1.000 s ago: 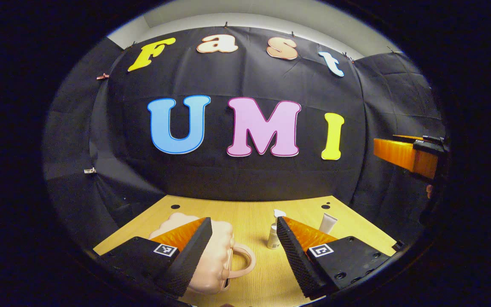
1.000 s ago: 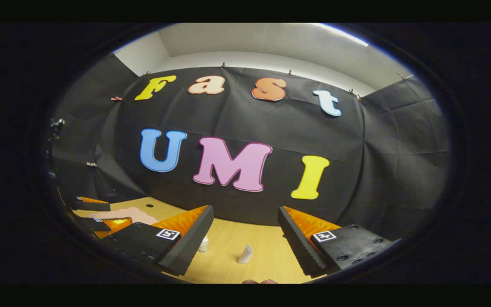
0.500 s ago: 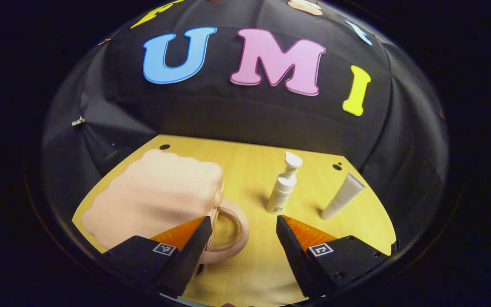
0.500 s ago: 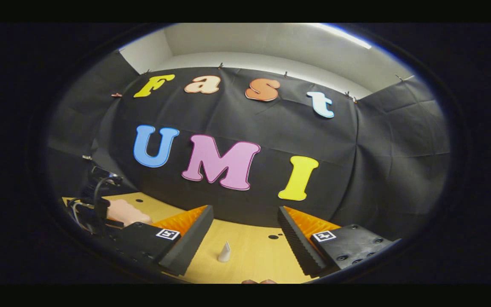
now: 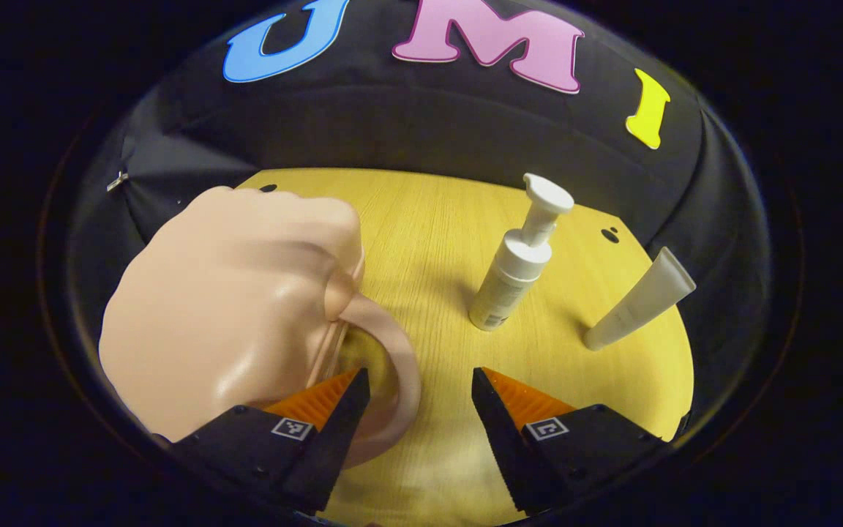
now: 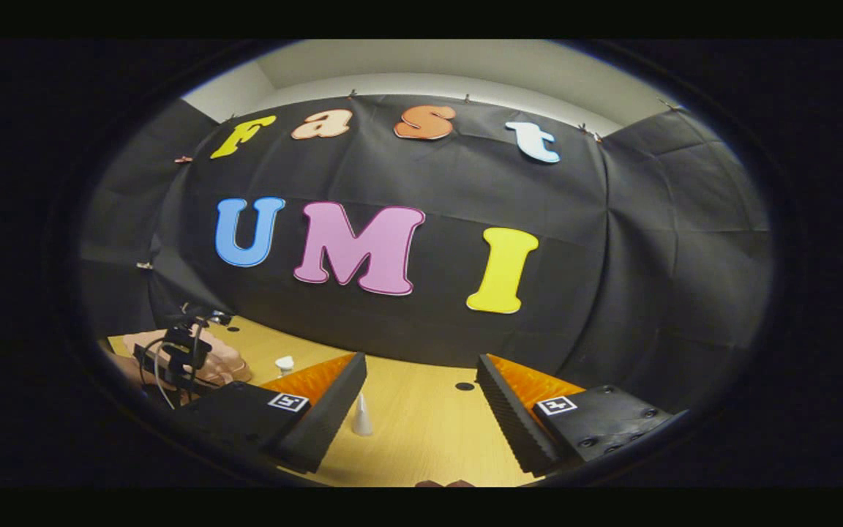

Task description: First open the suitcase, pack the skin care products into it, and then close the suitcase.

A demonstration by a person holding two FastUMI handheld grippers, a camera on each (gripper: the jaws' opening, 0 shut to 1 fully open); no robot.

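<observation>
One closed case (image 5: 224, 307) lies flat at the desk's (image 5: 429, 219) left, handle (image 5: 392, 373) toward the spread left tongs (image 5: 414, 395). One pump bottle (image 5: 516, 271) and one tube (image 5: 637, 300) stand upright right of it. Right tongs (image 6: 421, 399) are spread too.

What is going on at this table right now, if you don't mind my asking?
A person is starting to pack skin care products. The left gripper, open, hovers by the handle of the closed pink suitcase. A pump bottle and a tube stand unpacked on the wooden table. The right gripper waits open above it.
</observation>
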